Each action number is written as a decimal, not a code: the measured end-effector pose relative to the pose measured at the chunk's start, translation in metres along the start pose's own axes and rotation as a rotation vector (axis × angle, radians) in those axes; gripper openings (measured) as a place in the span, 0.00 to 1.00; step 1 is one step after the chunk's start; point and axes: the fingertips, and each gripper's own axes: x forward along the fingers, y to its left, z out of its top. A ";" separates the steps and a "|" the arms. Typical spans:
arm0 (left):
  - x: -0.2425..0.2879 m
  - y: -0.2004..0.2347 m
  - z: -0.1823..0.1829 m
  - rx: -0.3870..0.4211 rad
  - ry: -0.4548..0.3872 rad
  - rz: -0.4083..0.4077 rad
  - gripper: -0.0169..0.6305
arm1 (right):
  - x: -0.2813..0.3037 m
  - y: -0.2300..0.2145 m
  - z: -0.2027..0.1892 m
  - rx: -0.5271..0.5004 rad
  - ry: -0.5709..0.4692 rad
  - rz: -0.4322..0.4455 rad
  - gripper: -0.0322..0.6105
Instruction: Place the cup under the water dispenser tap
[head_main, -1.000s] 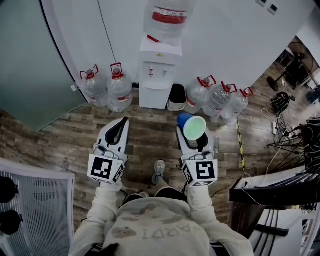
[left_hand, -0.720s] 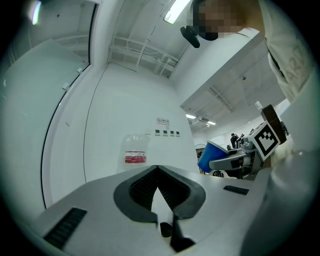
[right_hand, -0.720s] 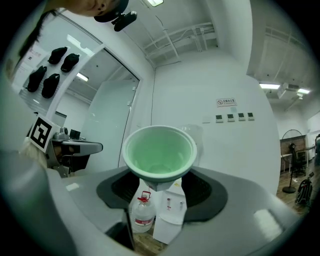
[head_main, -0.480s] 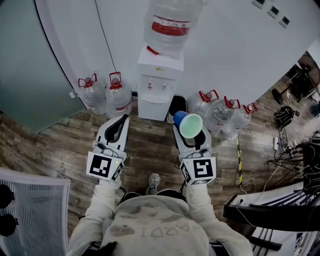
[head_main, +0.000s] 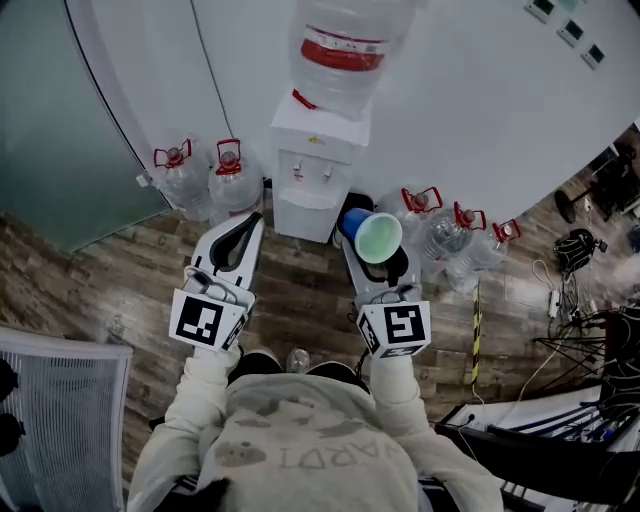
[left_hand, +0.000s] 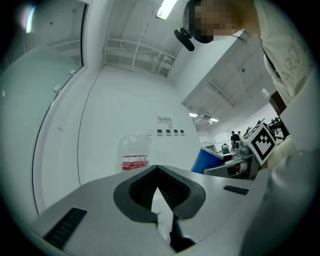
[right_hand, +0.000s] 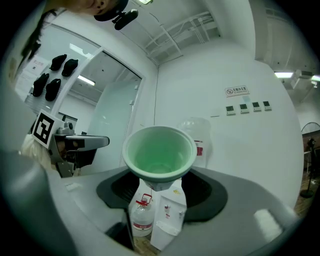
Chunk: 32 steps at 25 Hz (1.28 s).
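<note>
In front of the water dispenser (head_main: 312, 165), a person is standing and holding a gripper in each hand. The right gripper (head_main: 372, 256) is squeezing the blue cup (head_main: 372, 235) by its bottom end, so its jaws are closed on the cup. The cup is hanging in the air, in front of the water dispenser and a little to its right, well apart from the taps (head_main: 312, 172). It is not sitting straight up; its green inside is facing back toward the person. The left gripper (head_main: 246, 226) is hovering in front of the water dispenser on its left side, and its jaws are pressed together with nothing between them. A big bottle (head_main: 345, 45) is sitting on top of the water dispenser, and more water bottles (head_main: 232, 180) are standing on the floor on both sides of it. The job is not done yet, because the cup is not under a tap. The jaws are pinching only the small end of the cup. It looks like a thin hold, though I cannot be sure from here, so the cup may slip out if it bumps a tap or the front of the water dispenser. If it is let go while tilted, it may fall over on the little shelf (head_main: 300, 197) under the taps.
</note>
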 end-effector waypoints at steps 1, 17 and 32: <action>0.001 0.003 -0.003 0.005 0.009 0.007 0.03 | 0.005 0.000 -0.003 0.004 0.002 0.008 0.47; 0.056 0.079 -0.043 -0.004 0.045 0.028 0.03 | 0.111 -0.003 -0.041 0.034 0.054 0.054 0.47; 0.154 0.176 -0.090 -0.040 0.059 -0.047 0.03 | 0.251 -0.019 -0.086 0.053 0.119 0.042 0.47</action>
